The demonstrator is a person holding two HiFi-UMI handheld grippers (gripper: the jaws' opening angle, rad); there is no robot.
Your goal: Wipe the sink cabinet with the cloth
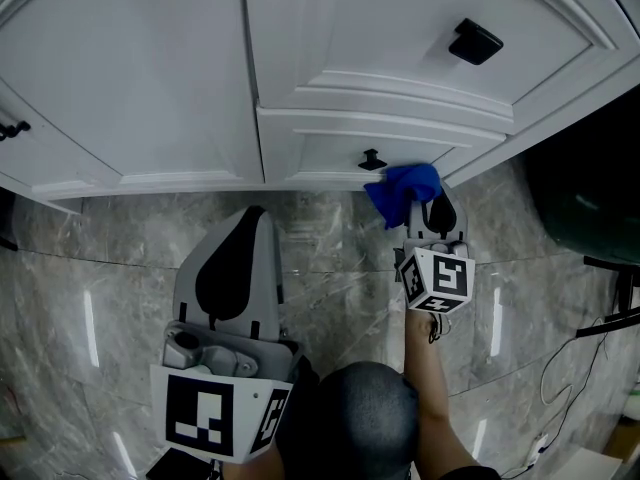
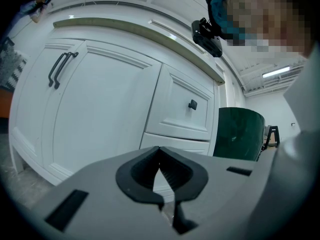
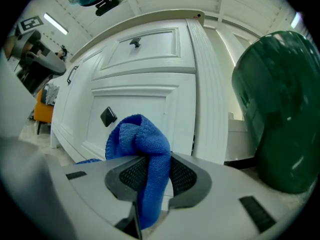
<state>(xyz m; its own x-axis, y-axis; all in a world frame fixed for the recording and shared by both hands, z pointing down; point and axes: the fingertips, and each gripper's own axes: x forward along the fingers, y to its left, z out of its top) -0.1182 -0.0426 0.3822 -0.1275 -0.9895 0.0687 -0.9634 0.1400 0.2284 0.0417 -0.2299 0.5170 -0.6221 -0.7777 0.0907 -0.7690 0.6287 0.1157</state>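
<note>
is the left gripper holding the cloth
No, the left gripper is shut on nothing; the blue cloth sits in the right gripper.

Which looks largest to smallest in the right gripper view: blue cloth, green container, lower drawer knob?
1. green container, by far the largest.
2. blue cloth; it sits right at the camera, so its apparent size is inflated.
3. lower drawer knob, a small black square, clearly the smallest.

We have the cloth (image 3: 142, 144), a blue terry one, bunched and pinched between the jaws of our right gripper (image 3: 147, 176), with its folded top bulging above them. It sits close up to the white, panelled sink cabinet (image 1: 150, 78), at the lower drawer front (image 1: 320, 150) just beside a small black knob (image 1: 372, 159), near the cabinet's right corner and bottom edge. We cannot tell whether it touches. The cabinet's doors are closed.
</note>
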